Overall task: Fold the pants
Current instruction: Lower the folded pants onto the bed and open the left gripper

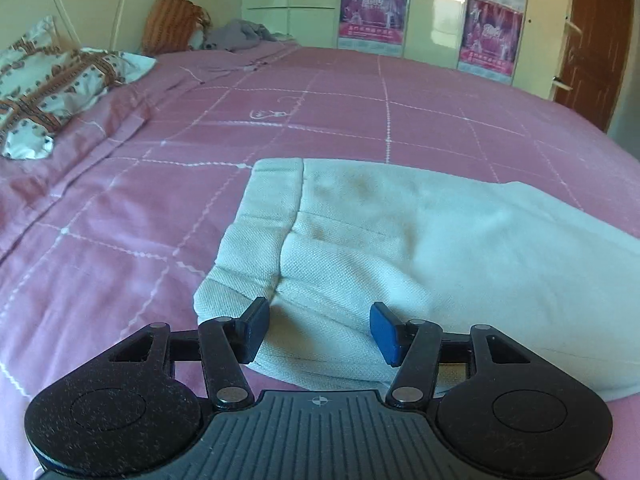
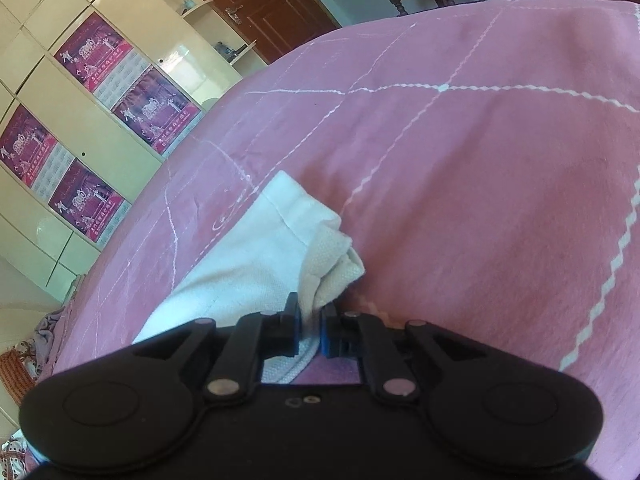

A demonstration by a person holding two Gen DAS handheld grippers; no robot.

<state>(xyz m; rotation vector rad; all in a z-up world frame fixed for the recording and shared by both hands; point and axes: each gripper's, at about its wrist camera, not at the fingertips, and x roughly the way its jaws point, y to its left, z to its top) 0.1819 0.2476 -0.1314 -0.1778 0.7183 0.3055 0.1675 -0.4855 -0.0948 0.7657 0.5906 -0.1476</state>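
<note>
The white pants (image 1: 400,248) are laid on the pink bedspread (image 1: 140,208), with the waistband end nearest the left gripper (image 1: 318,334). That gripper is held spread wide, its blue pads (image 1: 384,332) just above the cloth and nothing gripped between them. The right gripper (image 2: 310,330) is pressed together on a bunched corner of the pants (image 2: 320,264), which is lifted slightly off the bedspread.

A risk is judged in the right grip: only a thin bunch of fabric is pinched, so it may be pulled free if the cloth is dragged instead of lifted. With the left side ungripped, the fold could be skewed, or only the top layer taken.

Wide open bedspread is seen ahead and to the left of the pants. The patterned pillow (image 1: 44,92) and the grey garment (image 1: 240,36) are kept well apart, near the headboard. The wardrobe (image 2: 100,92) stands beyond the bed's far edge.
</note>
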